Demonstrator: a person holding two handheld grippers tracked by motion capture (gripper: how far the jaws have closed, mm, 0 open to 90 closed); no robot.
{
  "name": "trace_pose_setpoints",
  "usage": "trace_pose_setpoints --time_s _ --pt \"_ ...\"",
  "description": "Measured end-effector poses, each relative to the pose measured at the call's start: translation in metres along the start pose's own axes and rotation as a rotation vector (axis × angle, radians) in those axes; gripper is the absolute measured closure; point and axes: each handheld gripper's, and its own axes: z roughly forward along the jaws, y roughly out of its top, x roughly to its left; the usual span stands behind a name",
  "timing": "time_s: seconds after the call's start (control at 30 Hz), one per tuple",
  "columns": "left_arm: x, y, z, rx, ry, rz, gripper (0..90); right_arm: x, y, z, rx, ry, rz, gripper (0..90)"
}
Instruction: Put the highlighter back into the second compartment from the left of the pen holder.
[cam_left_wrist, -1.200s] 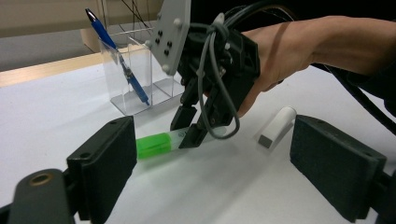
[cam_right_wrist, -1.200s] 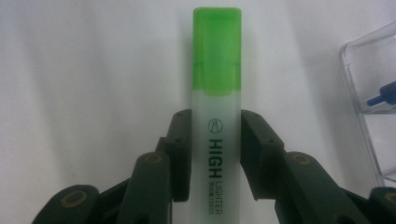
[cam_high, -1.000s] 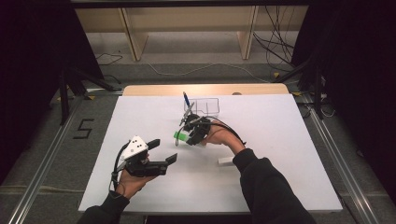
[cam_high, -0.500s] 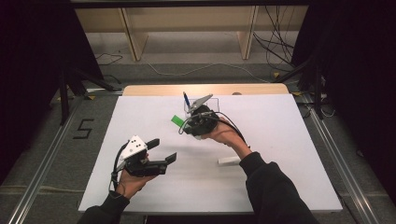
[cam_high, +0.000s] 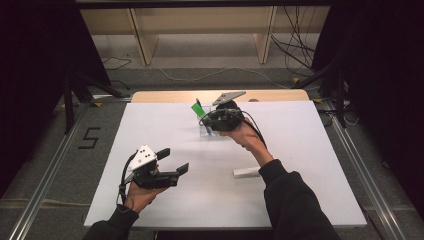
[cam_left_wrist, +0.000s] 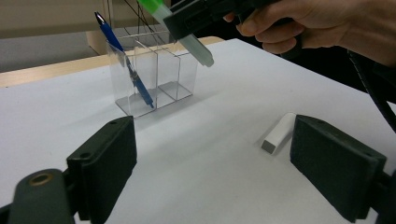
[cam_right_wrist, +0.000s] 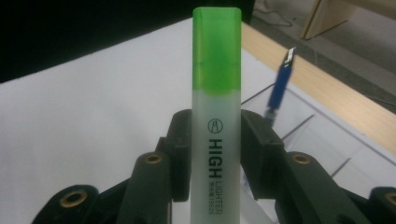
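A: Holding a green-capped highlighter with a frosted, translucent plastic barrel (cam_right_wrist: 216, 140), our right gripper (cam_right_wrist: 215, 158) has its two black jaws clamped on the barrel's flat sides. The marker hangs in the air above the clear acrylic pen holder with open compartments (cam_left_wrist: 156, 79), near the far edge of the white table (cam_high: 310, 165).

B: How do we expect it to handle?

A: We judge it light and stiff, with smooth plastic that could slip or pivot if pinched too near one end. The grip sits on the barrel just below the cap, with the wide faces against the pads, which seems the sound place to take hold. It looks sturdy, not fragile.

B: And its looks?

A: A bright green cap tops a milky barrel printed with "HIGH LIGHTER" in black. In the left gripper view it tilts, its pale lower end pointing down toward the holder.

B: What else is there?

A: A blue ballpoint pen (cam_left_wrist: 126, 60) leans in one compartment of the holder. A small white rectangular eraser (cam_left_wrist: 279, 133) lies on the table, well apart from it. Our left gripper (cam_high: 167, 167) hovers over the near left of the table, its jaws spread wide and grasping nothing.
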Motion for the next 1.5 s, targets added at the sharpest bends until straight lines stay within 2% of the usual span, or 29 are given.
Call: trace_pose_setpoints --time_s 0.17,0.33,0.8,1.5 --pt "0.0 0.0 0.0 0.001 0.0 0.001 14.2 -0.01 0.002 -0.003 -0.055 -0.063 0.043 66.9" --pt "0.001 0.0 0.0 -0.001 0.002 0.0 14.2 -0.017 0.004 0.0 -0.079 -0.115 0.071 66.9" --pt "0.001 0.0 -0.001 0.0 0.002 0.002 14.2 -0.03 0.006 0.015 -0.151 -0.207 0.13 66.8" --pt "0.001 0.0 -0.001 -0.008 0.004 -0.007 14.2 -0.037 0.009 0.031 -0.16 -0.316 0.148 66.8"
